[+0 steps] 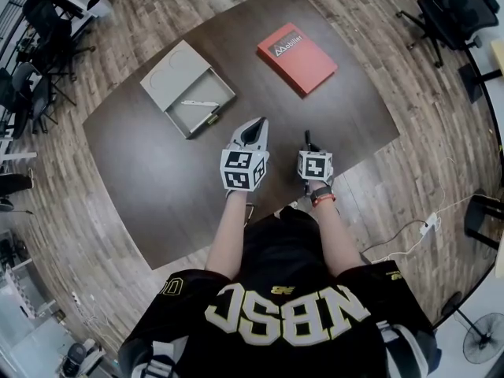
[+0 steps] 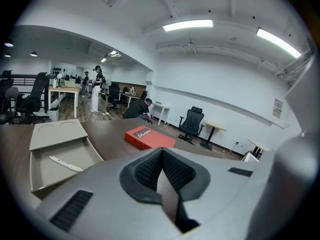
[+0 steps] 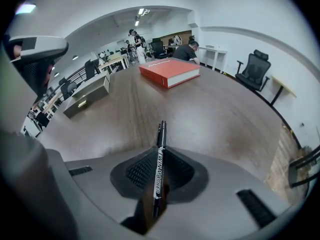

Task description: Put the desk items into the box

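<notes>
A black marker (image 3: 159, 174) is pinched between the pads of my right gripper (image 3: 160, 151), its tip sticking out over the dark table (image 3: 215, 114). In the head view this right gripper (image 1: 309, 150) points steeply down near the table's front edge. My left gripper (image 1: 256, 126) hovers beside it, jaws together with nothing in them. The open beige box (image 1: 177, 120) lies at the back left with its lid (image 1: 175, 73) next to it. A white pen-like item (image 1: 199, 103) lies inside. The left gripper view shows the box (image 2: 37, 176) ahead at the left.
A red book (image 1: 297, 57) lies at the table's far right; it also shows as the red book (image 2: 149, 136) and the red book (image 3: 169, 71). Office chairs (image 1: 453, 10) stand around the table. A power strip (image 1: 429, 225) lies on the floor at right. People stand by distant desks.
</notes>
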The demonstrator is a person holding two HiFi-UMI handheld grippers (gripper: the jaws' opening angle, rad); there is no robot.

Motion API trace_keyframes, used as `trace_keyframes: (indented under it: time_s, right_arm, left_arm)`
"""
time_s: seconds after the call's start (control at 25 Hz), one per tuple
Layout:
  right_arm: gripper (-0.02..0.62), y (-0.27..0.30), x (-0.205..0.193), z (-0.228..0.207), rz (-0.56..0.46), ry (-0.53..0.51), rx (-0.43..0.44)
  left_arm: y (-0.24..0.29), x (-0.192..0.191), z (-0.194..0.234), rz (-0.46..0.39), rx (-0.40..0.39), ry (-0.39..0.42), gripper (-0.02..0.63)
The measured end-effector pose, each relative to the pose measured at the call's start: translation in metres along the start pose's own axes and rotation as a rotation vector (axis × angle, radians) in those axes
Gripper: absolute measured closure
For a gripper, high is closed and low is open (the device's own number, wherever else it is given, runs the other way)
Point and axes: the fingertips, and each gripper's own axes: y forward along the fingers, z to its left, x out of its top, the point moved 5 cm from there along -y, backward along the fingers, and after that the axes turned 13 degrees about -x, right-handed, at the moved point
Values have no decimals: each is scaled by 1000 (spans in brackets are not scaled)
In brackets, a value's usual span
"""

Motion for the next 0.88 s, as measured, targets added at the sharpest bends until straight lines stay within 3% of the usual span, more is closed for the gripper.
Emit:
trace_keyframes:
  time_s: [0.36,0.88]
  right_arm:
    - [546,-5,9,-5,-3,16,58]
    - [547,-30,54,5,-108,-159,140]
  left_arm:
    - [-5,1,6,-5,19,-2,591]
    - [-37,6,32,-47,111,-25,591]
